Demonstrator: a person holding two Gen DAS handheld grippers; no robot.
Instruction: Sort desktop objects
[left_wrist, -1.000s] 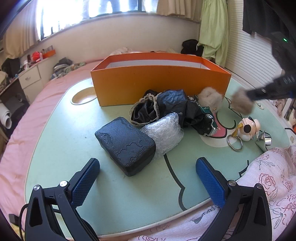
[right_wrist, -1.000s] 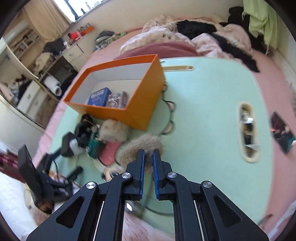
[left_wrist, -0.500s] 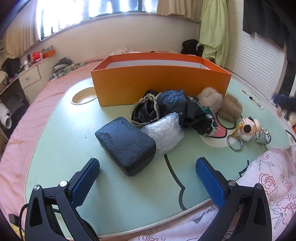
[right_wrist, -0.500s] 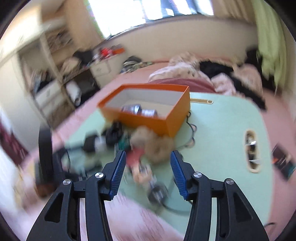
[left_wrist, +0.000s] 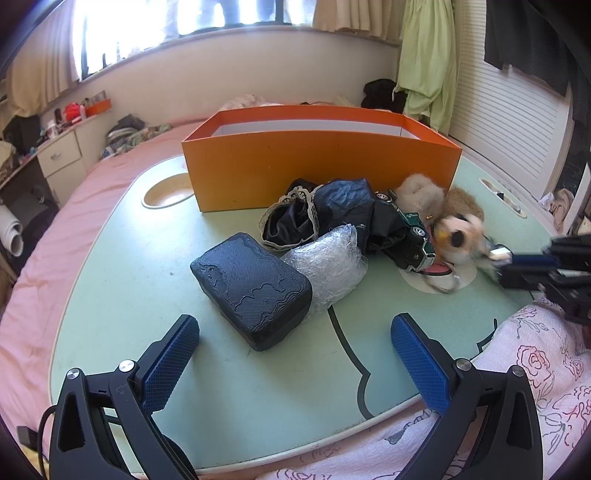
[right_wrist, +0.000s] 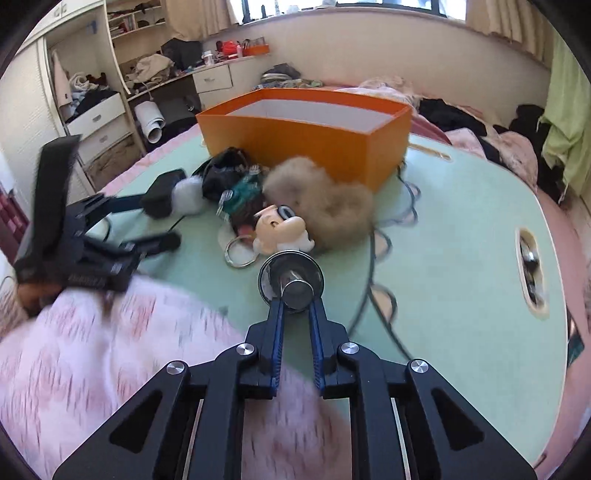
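Note:
My right gripper (right_wrist: 296, 306) is closing, its blue pads pressing on the stem of a small metal bell (right_wrist: 291, 275). The bell hangs on a keychain with a cartoon figure (right_wrist: 280, 229) and a key ring (right_wrist: 240, 252). In the left wrist view the right gripper (left_wrist: 511, 260) comes in from the right, and the figure (left_wrist: 458, 236) is blurred. My left gripper (left_wrist: 295, 350) stands open in front of a dark blue textured case (left_wrist: 255, 291), touching nothing. The orange box (left_wrist: 321, 166) stands behind the pile.
Around the case lie a bubble-wrap bundle (left_wrist: 328, 266), black lace-trimmed cloth (left_wrist: 325, 214), a green toy car (left_wrist: 415, 236) and two fur pompoms (left_wrist: 421, 192) (left_wrist: 467, 205). A pink rose-print blanket (left_wrist: 535, 354) covers the green table's (left_wrist: 147, 295) near right edge.
The right gripper let go of the brown pompom, which now lies beside the pale one. It opened, dropped back toward the keychain and closed on the metal bell; the figure has shifted. The left gripper is still.

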